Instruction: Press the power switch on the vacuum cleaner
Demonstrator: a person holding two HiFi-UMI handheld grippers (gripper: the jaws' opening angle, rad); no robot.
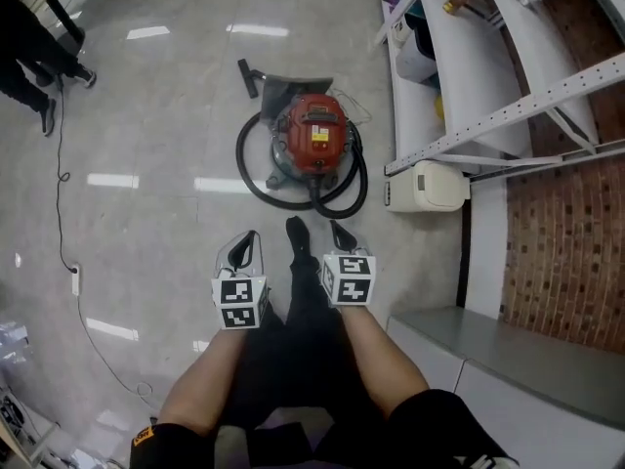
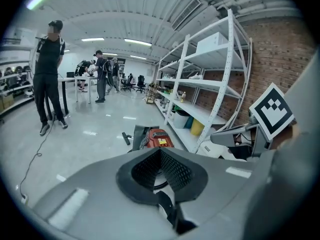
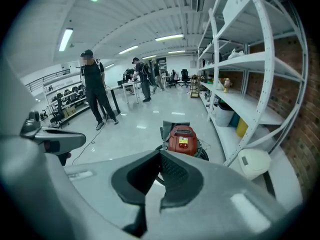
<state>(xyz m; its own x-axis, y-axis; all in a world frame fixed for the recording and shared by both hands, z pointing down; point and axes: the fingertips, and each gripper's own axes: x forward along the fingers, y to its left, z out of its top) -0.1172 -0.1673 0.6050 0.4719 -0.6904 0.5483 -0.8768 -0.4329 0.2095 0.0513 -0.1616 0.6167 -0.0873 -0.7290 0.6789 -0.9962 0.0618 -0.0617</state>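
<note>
We hold the left gripper (image 1: pixel 246 243) and right gripper (image 1: pixel 341 233) side by side, both clenched and empty. The vacuum (image 1: pixel 314 135) stands at 12 o'clock, well apart from them, with its hose (image 1: pixel 256 179) looped around it.

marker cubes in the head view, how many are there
2. One marker cube sits on the left gripper, the other on the right gripper, side by side short of the vacuum cleaner. None looks hidden.

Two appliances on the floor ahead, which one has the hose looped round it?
The red vacuum cleaner, out in the open: a black hose circles its base. The white appliance at the foot of the shelving has none.
</note>
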